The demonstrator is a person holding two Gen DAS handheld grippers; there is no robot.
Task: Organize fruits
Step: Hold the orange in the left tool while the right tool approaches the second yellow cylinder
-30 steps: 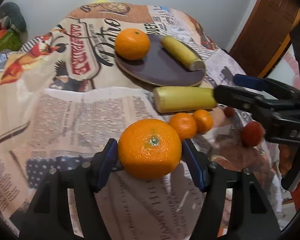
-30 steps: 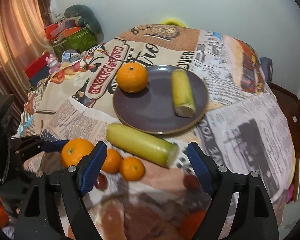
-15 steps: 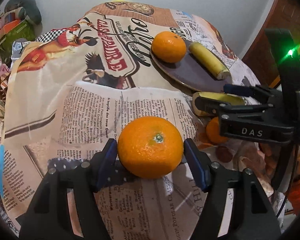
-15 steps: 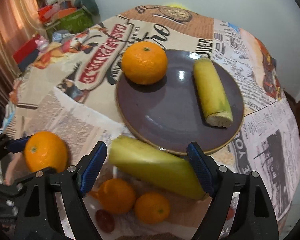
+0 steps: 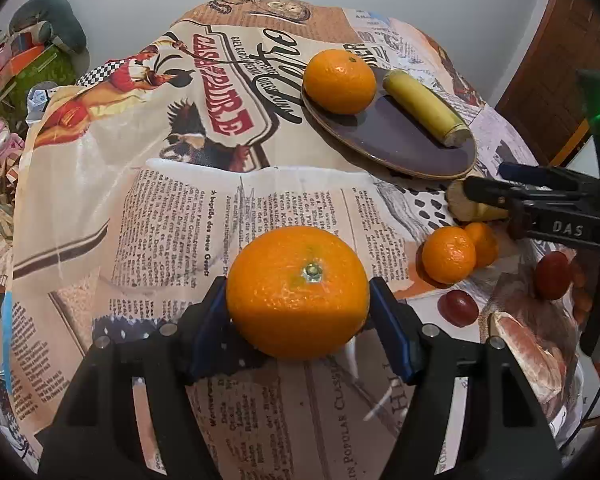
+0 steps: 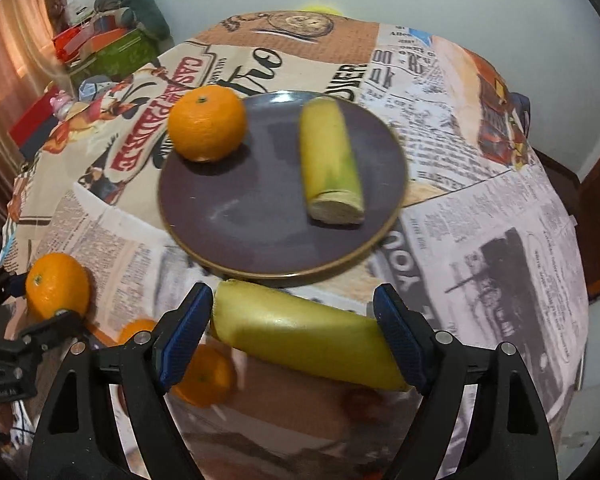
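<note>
We have the orange (image 5: 297, 292) clamped between the left gripper's (image 5: 298, 322) blue pads, and that grip looks the same as a second ago; the fruit fills the gap and both pads press its sides. What changed is on the right. A second ago the right gripper (image 6: 293, 332) hung above the tablecloth (image 5: 172, 208) with nothing between its fingers. It has since come down and forward, and now its open jaws straddle the near banana piece (image 6: 308, 344), which lies just in front of the plate (image 6: 240, 236). The pads sit at or very near the two ends of the piece; we cannot tell whether they are touching yet, and the frame is blurred.

On the plate lie a second orange (image 6: 207, 128) at its far left and another banana piece (image 6: 332, 160) to the right. Two small oranges (image 5: 449, 255) and grapes (image 5: 458, 307) stay loose on the cloth near the right gripper.

We judge that both hands are now loaded or nearly so: the left can carry its orange to the plate, while the right must close on the banana lengthwise, an awkward hold that could let it slip or pivot.
</note>
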